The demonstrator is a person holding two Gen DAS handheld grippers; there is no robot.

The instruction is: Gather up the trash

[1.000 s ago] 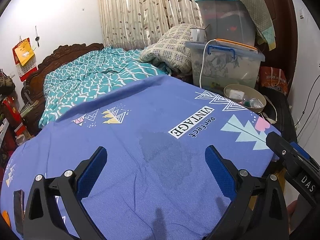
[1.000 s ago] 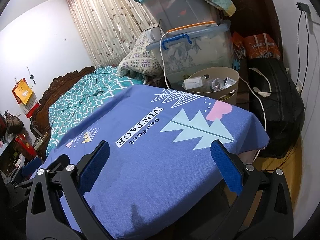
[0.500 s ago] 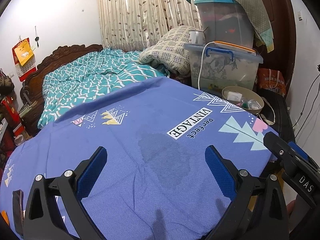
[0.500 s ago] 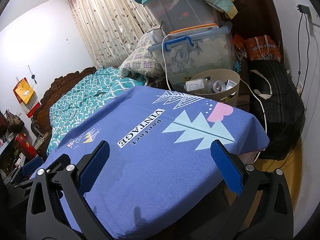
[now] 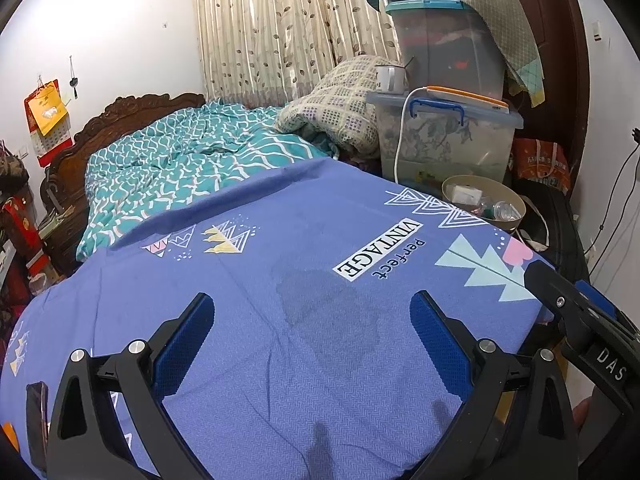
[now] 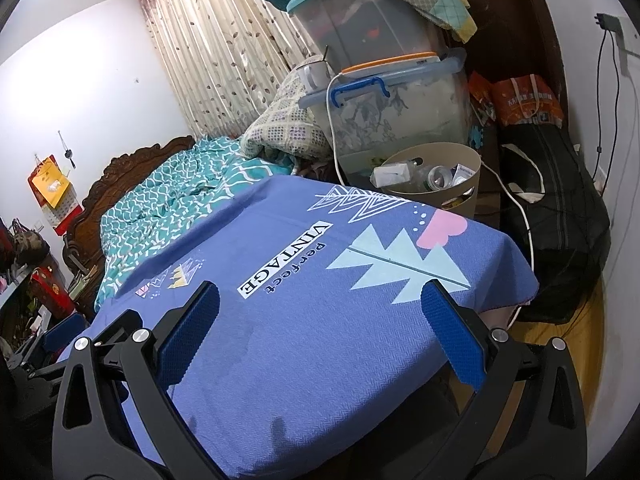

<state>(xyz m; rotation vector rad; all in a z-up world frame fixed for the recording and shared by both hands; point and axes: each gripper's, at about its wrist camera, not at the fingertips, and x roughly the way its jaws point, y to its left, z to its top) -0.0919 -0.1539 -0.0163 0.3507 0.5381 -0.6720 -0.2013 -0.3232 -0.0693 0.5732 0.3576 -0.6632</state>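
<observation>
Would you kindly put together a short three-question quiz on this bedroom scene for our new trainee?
1. True or false: the left tool is shut on a piece of trash.
2. Multiple choice: the beige bin stands (A) on the teal quilt, (B) past the far edge of the blue cloth, in front of the clear storage box, (C) on top of the storage box.
3. Fill in: the large word printed on the blue cloth is ____.

Key: 1 false, both tools are open and hold nothing; 2 B; 3 VINTAGE.
</observation>
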